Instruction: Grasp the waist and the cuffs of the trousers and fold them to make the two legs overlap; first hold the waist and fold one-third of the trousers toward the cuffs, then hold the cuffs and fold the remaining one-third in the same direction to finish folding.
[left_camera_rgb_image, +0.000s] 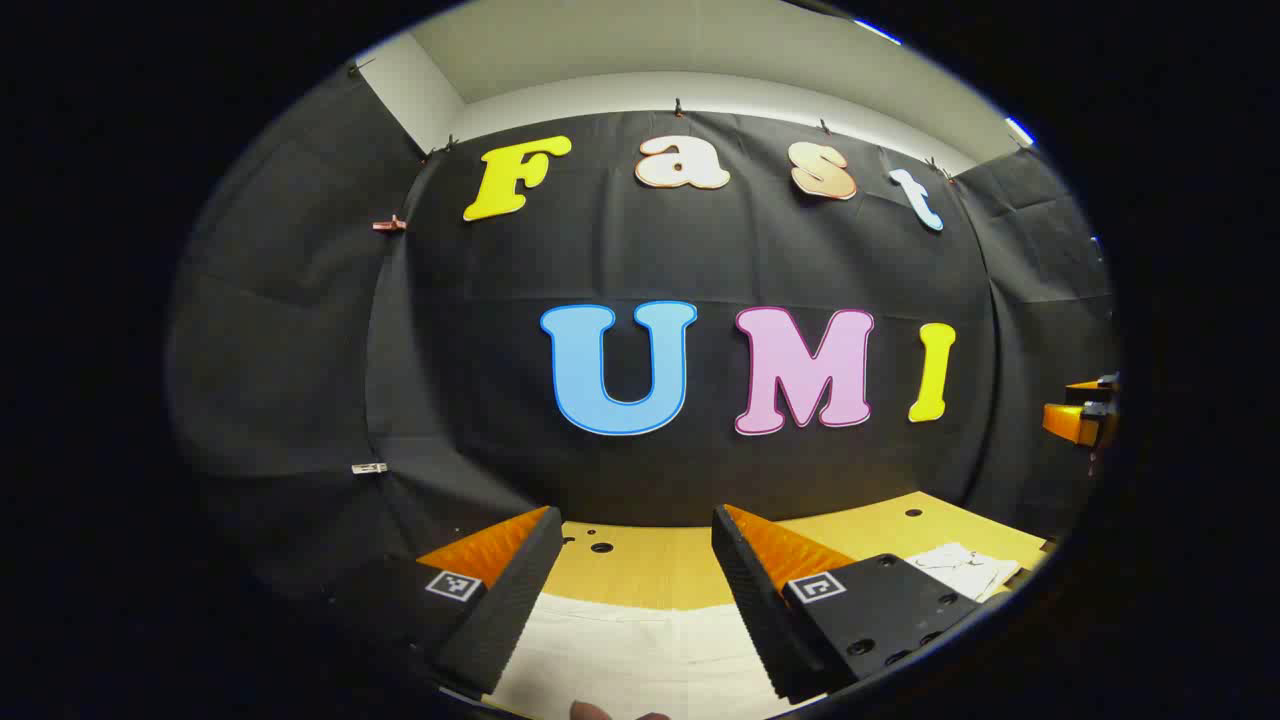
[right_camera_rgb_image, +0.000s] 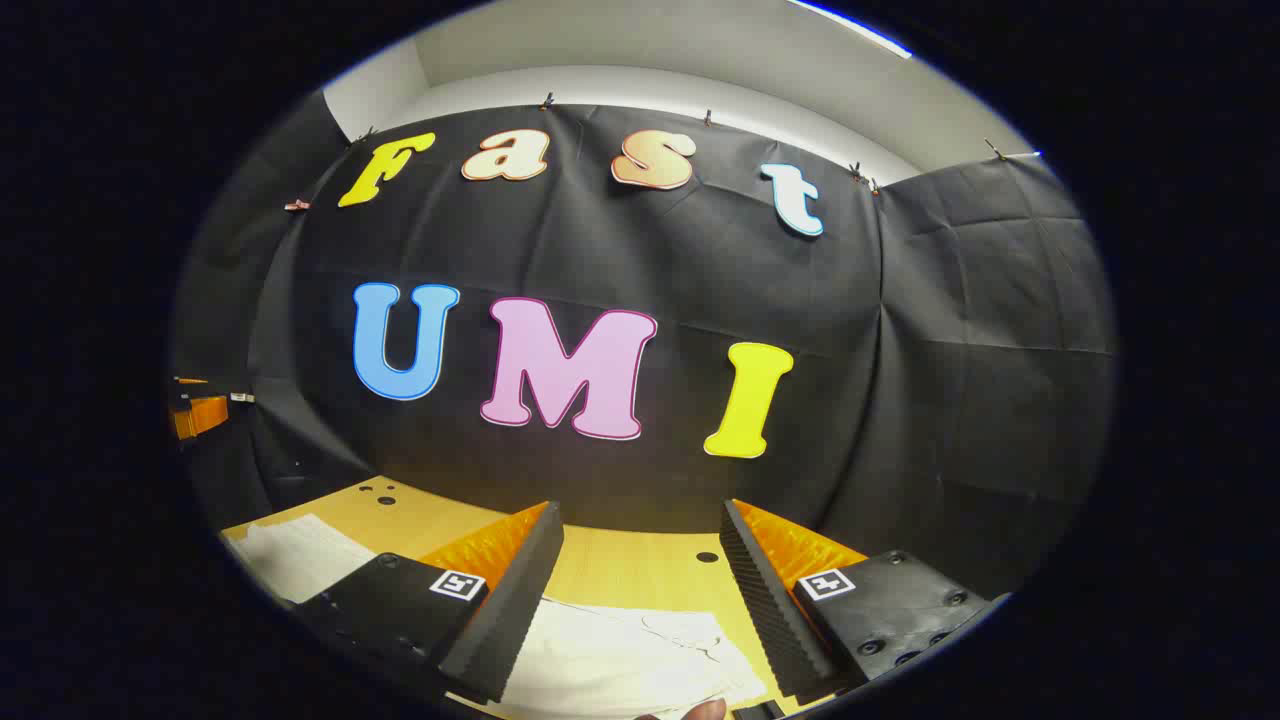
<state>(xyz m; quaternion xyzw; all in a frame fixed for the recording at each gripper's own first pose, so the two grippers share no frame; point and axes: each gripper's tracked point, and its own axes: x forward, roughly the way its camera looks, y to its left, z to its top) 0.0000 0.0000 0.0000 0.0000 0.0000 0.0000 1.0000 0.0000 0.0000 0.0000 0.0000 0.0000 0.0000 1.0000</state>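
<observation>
**Both hand-held grippers poised open above the white trousers**

The trousers (left_camera_rgb_image: 640, 650) are laid flat on the wooden surface (left_camera_rgb_image: 650, 565), at its near edge, directly below and just ahead of both tools. In the left gripper view, the left hand-held gripper (left_camera_rgb_image: 635, 590) is held released, its two fingers spread wide with nothing between them; smooth white fabric is seen through the gap, reaching a straight far edge partway across the surface. In the right gripper view, the right hand-held gripper (right_camera_rgb_image: 640, 590) is likewise held open and empty, and below its gap a more rumpled part of the trousers (right_camera_rgb_image: 630, 655) is seen, with a cord or drawstring lying on it, which suggests the waist end, though this cannot be told for certain.

The garment's long axis is judged to run left to right along the near edge, since white cloth is also seen off to the right in the left gripper view and off to the left in the right gripper view. Each tool is thus set over its own end, neither touching the fabric. The coming move is judged to turn on a descent: the cloth lies below the fingers rather than ahead of them, so each gripper would have to be lowered onto the near edge before anything is pinched. No fold is yet evident.
</observation>
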